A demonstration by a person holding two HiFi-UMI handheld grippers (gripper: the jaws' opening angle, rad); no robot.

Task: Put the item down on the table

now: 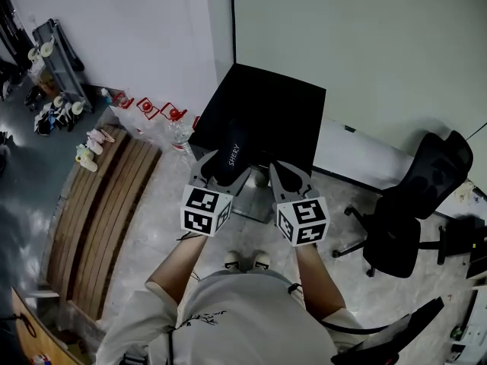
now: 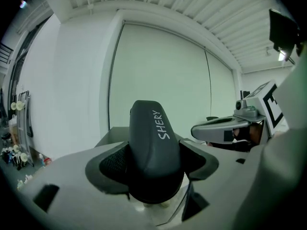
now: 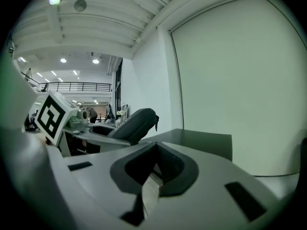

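Observation:
A dark grey oblong case [image 1: 233,156] lettered "SHERY" sticks out forward from my left gripper [image 1: 223,168], which is shut on it; the left gripper view has the case [image 2: 154,147] clamped between the pads and rising upward. It hangs over the near edge of the black table [image 1: 266,105]. My right gripper [image 1: 287,176] hovers just to the right, apart from the case, shut with nothing between its jaws [image 3: 156,169]. The right gripper view shows the held case [image 3: 135,123] at its left and the table top [image 3: 201,140] ahead.
A black office chair [image 1: 411,204] stands to the right of the table. A slatted wooden bench [image 1: 99,204] lies at the left, with bottles [image 1: 156,111] beside it. White walls rise behind the table. The person's shoes [image 1: 247,261] are on the tiled floor below.

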